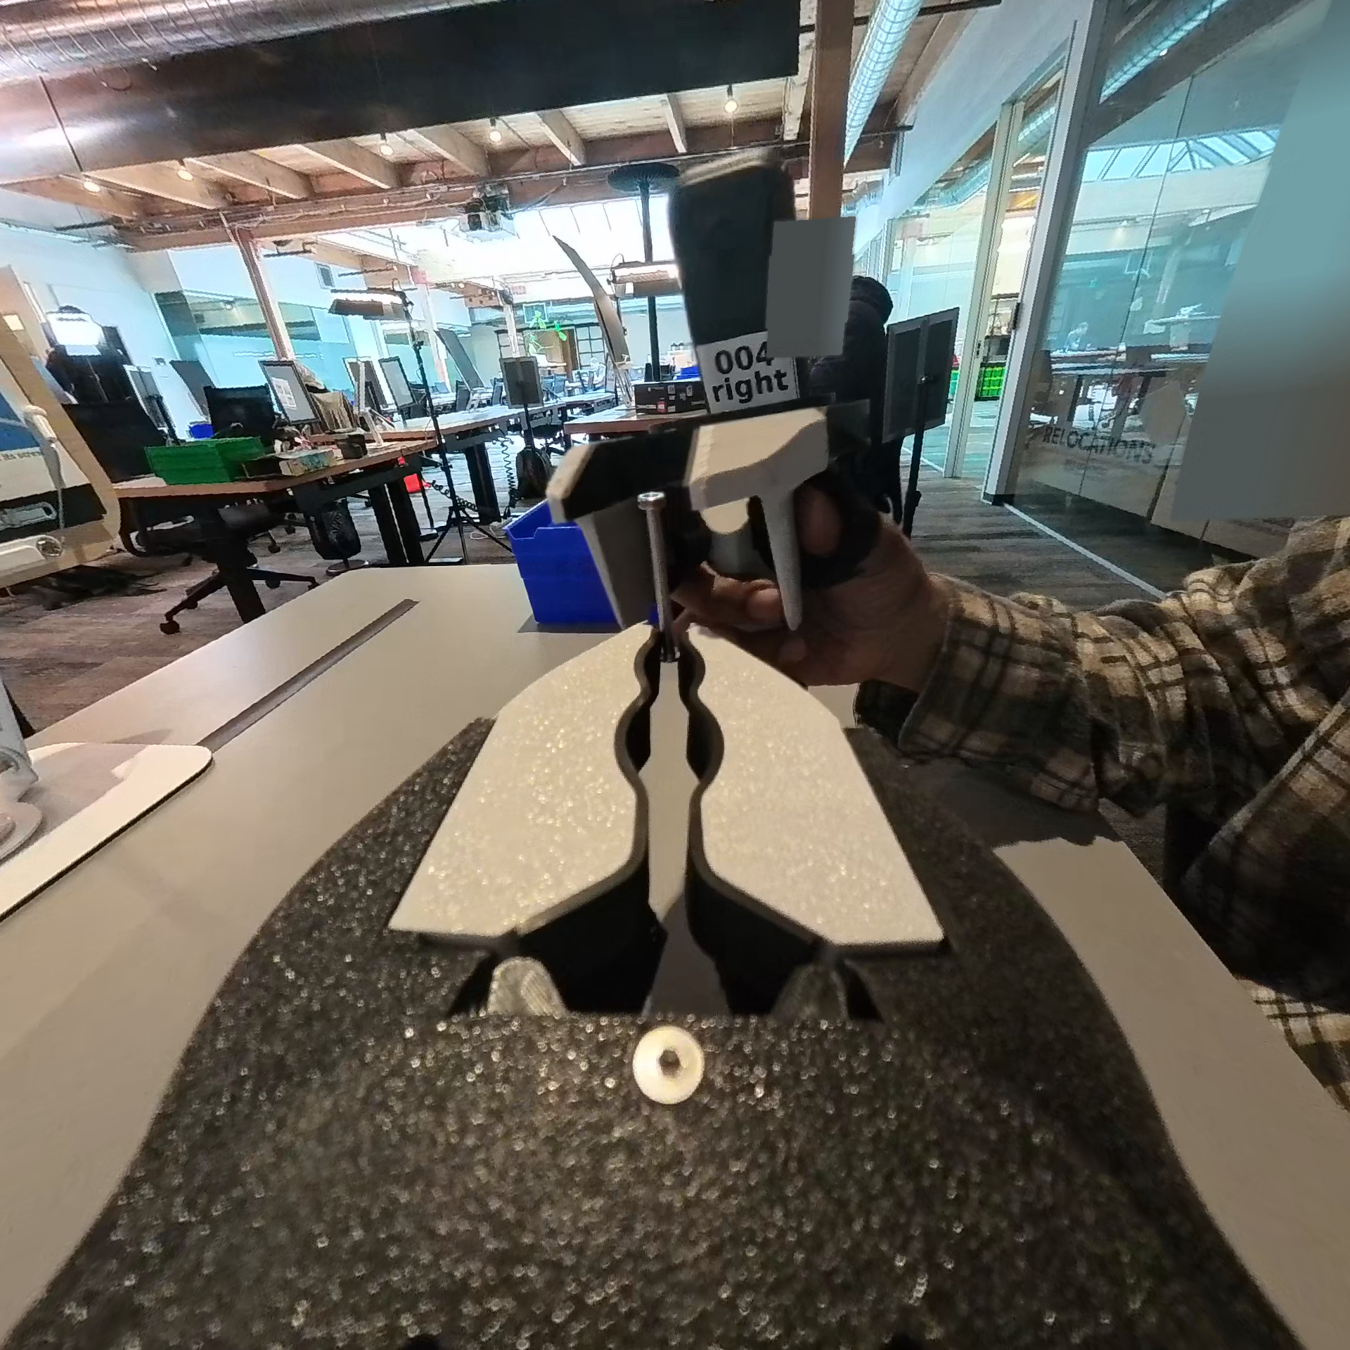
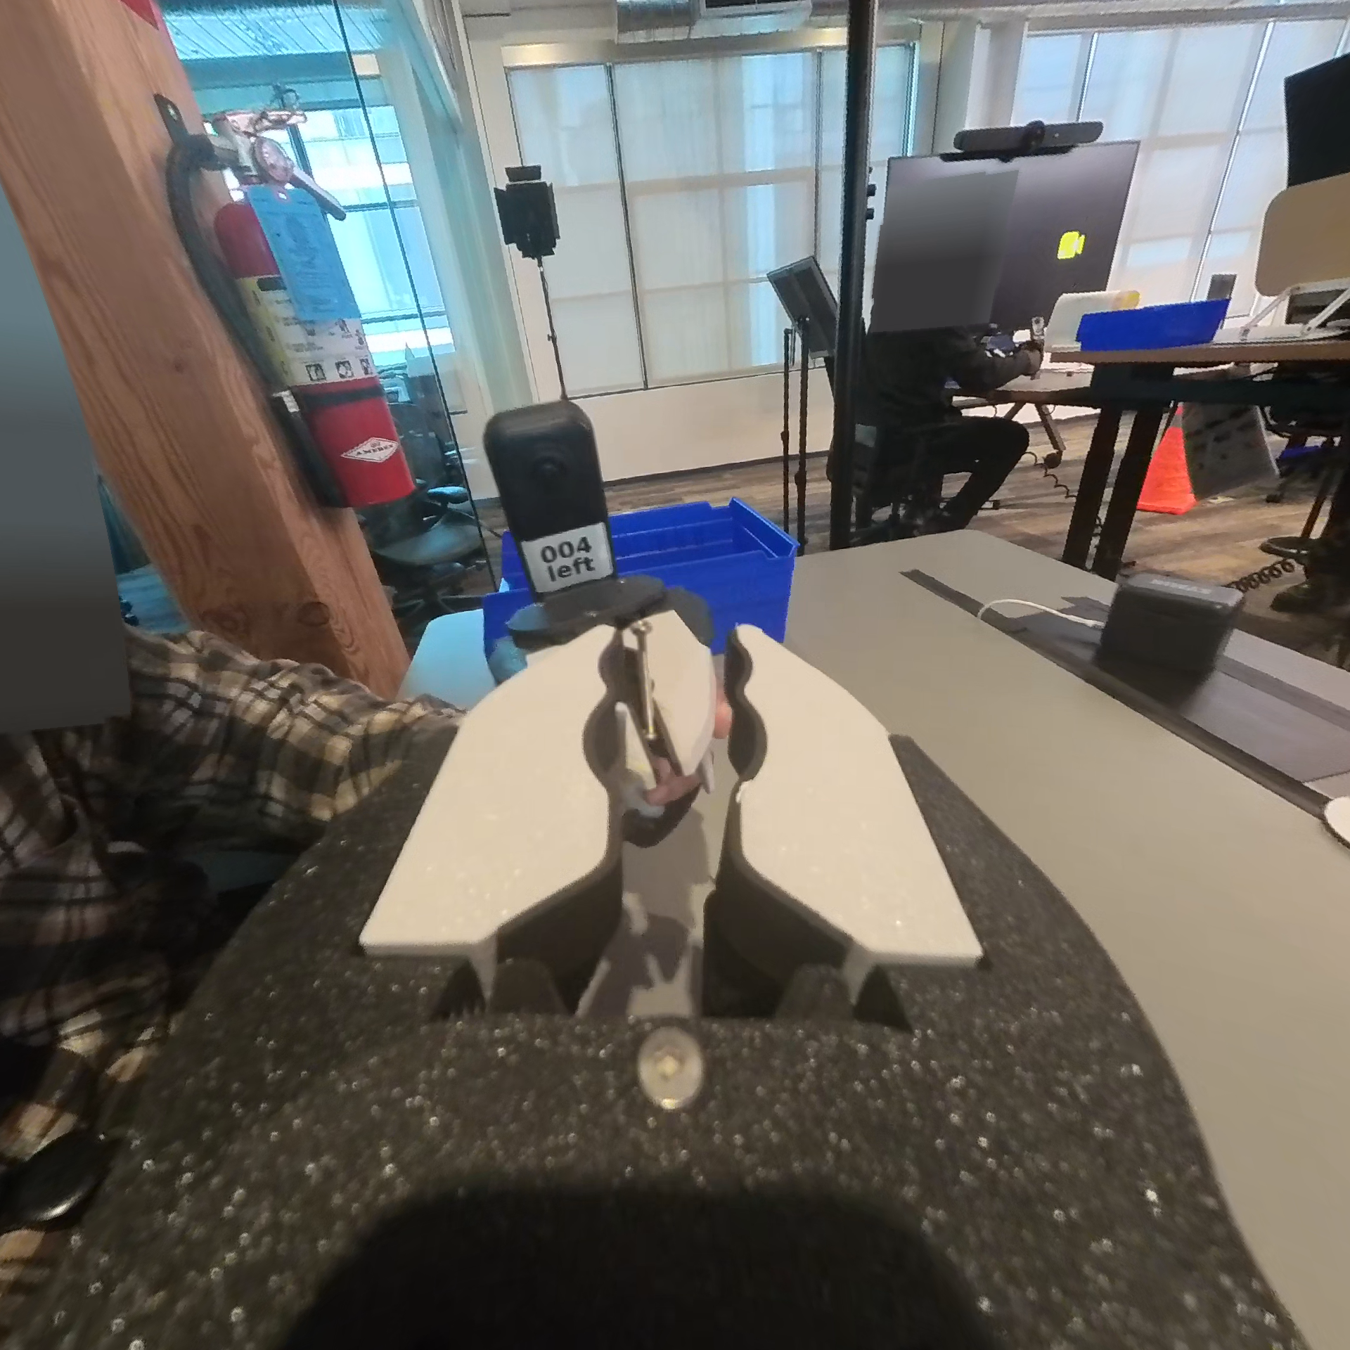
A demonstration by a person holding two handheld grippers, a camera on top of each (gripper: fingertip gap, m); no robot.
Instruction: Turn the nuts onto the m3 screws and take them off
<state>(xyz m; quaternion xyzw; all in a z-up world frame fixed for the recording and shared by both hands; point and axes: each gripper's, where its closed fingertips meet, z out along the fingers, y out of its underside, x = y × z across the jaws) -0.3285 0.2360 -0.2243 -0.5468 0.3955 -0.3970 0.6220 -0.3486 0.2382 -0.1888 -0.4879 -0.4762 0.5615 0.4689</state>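
My left gripper [image 1: 668, 654] is shut on the lower end of a long thin silver screw [image 1: 657, 570], which stands upright with its head on top. I cannot make out a nut on it. My right gripper [image 2: 676, 657] is open and empty, and its fingers [image 2: 540, 789] flank the screw [image 2: 646, 683] without touching it. In the left wrist view the right gripper [image 1: 712, 614] hangs just behind the screw, held by a hand with a plaid sleeve. In the right wrist view the left gripper [image 2: 654, 741] faces me and pinches the screw's bottom.
A grey table [image 1: 219, 694] with a dark cable slot lies below both grippers. A blue bin [image 2: 701, 570] stands at its far edge. A small dark box [image 2: 1169, 635] with a white cable sits on the slot. A white pad [image 1: 109, 803] lies at the left. My left and right fingertips are right by each other.
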